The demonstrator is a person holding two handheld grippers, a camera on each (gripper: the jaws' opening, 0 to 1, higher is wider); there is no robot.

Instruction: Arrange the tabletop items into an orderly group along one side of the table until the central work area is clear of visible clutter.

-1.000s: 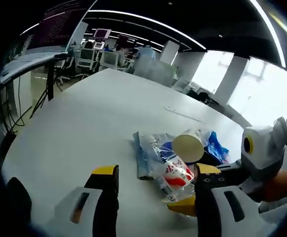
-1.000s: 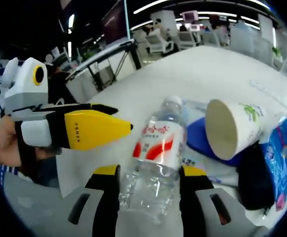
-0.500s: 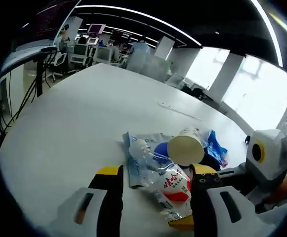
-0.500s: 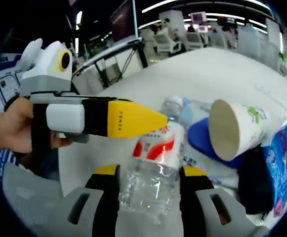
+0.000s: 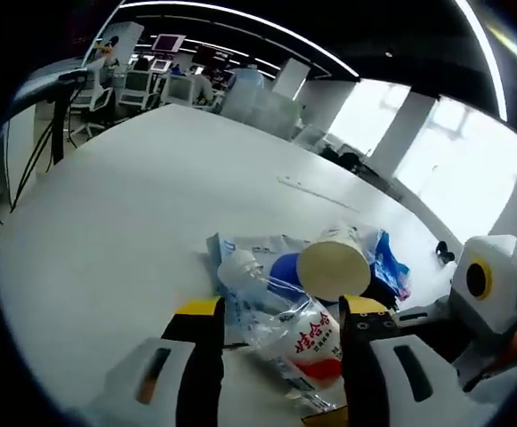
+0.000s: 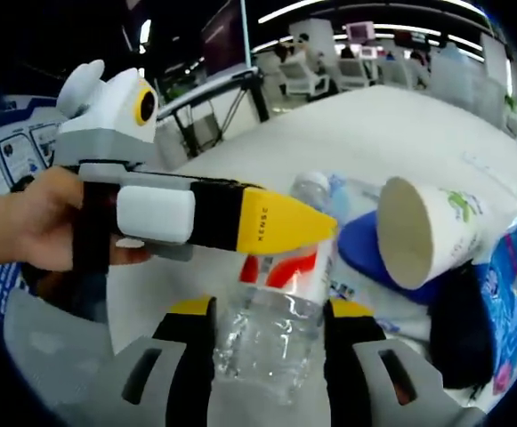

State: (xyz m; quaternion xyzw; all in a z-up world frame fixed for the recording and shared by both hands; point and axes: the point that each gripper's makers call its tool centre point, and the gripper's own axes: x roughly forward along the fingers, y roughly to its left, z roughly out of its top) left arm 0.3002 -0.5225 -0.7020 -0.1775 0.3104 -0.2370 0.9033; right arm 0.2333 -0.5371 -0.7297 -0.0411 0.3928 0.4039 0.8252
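The right gripper (image 6: 260, 327) has its jaws closed against the sides of a clear bottle (image 6: 276, 302) with a red-and-white label, lying on the white table (image 6: 391, 124). The left gripper (image 5: 278, 325) reaches over the same bottle (image 5: 285, 325) with its jaws apart on either side; whether they touch it cannot be told. Just beyond the bottle's cap lie a tipped paper cup (image 6: 423, 229), a blue lid (image 6: 358, 247), a black item (image 6: 458, 325) and blue-and-clear packets (image 6: 504, 298), all bunched together.
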